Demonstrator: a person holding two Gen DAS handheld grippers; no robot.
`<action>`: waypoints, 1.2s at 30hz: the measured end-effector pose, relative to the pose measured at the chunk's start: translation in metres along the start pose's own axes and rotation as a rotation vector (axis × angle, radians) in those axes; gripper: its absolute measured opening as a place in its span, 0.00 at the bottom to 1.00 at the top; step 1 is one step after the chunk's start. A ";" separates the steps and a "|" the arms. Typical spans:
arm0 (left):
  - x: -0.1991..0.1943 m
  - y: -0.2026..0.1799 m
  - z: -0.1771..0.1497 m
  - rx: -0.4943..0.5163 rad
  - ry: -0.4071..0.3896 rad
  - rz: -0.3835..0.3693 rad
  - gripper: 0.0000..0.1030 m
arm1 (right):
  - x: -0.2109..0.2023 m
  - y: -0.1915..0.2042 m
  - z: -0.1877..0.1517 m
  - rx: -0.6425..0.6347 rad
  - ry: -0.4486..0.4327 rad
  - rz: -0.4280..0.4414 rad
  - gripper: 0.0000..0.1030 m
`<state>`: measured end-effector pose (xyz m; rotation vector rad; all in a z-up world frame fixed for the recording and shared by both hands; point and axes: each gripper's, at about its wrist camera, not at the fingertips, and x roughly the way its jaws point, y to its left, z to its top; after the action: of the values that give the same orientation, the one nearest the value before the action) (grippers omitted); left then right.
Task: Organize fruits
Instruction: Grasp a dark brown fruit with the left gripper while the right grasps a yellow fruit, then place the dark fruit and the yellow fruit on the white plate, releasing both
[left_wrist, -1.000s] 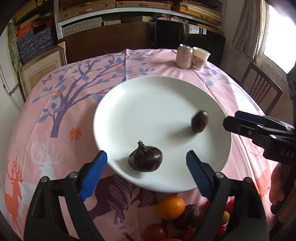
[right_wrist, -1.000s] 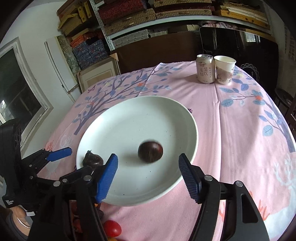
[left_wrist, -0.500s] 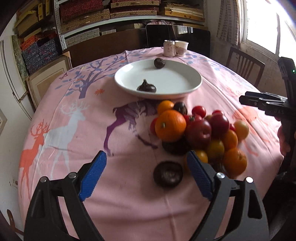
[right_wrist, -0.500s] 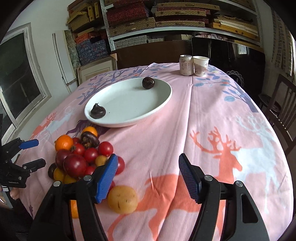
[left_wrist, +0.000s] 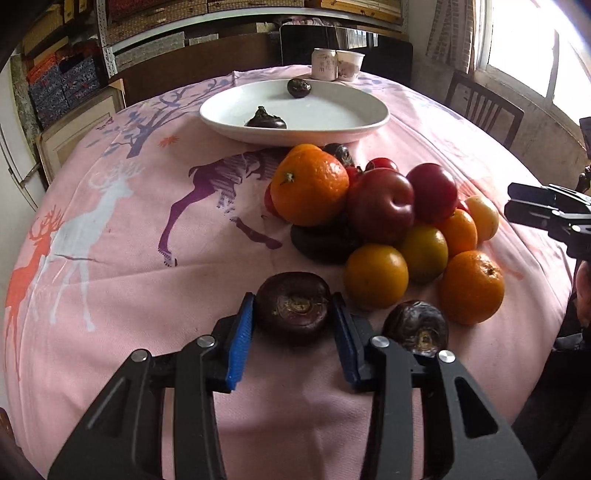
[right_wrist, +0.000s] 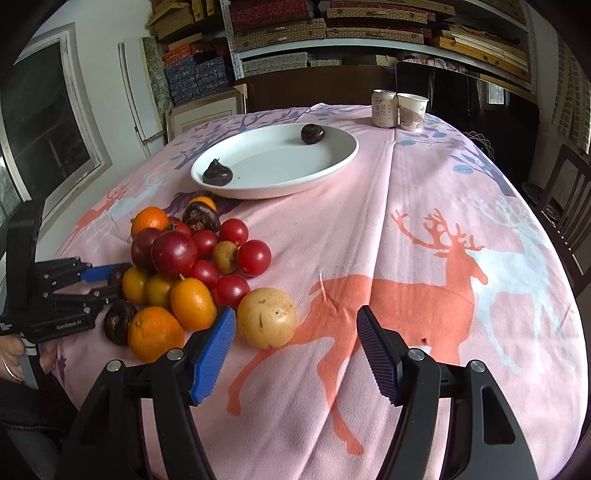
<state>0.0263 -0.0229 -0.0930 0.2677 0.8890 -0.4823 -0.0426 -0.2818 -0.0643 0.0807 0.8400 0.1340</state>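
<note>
Only the left wrist view shows the left gripper (left_wrist: 293, 326) clamped on a dark round water chestnut (left_wrist: 293, 312); the right gripper (right_wrist: 295, 341) hovers low, jaws spread, beside a yellow potato (right_wrist: 266, 318).

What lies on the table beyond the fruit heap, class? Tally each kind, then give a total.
White plate: 1
Dark chestnuts, both on that plate: 2
Drink can: 1
Paper cup: 1
Total: 5
</note>
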 end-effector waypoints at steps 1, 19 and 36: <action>-0.002 0.000 -0.002 -0.004 -0.004 -0.007 0.39 | 0.002 0.003 -0.002 -0.014 0.009 0.001 0.66; -0.050 0.013 0.005 -0.053 -0.095 0.010 0.39 | 0.014 0.004 0.014 0.049 0.004 0.094 0.39; 0.074 -0.009 0.194 -0.009 -0.017 -0.081 0.46 | 0.106 -0.044 0.161 0.171 0.012 0.131 0.40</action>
<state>0.1927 -0.1336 -0.0344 0.2204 0.8879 -0.5546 0.1512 -0.3124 -0.0404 0.2959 0.8567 0.1856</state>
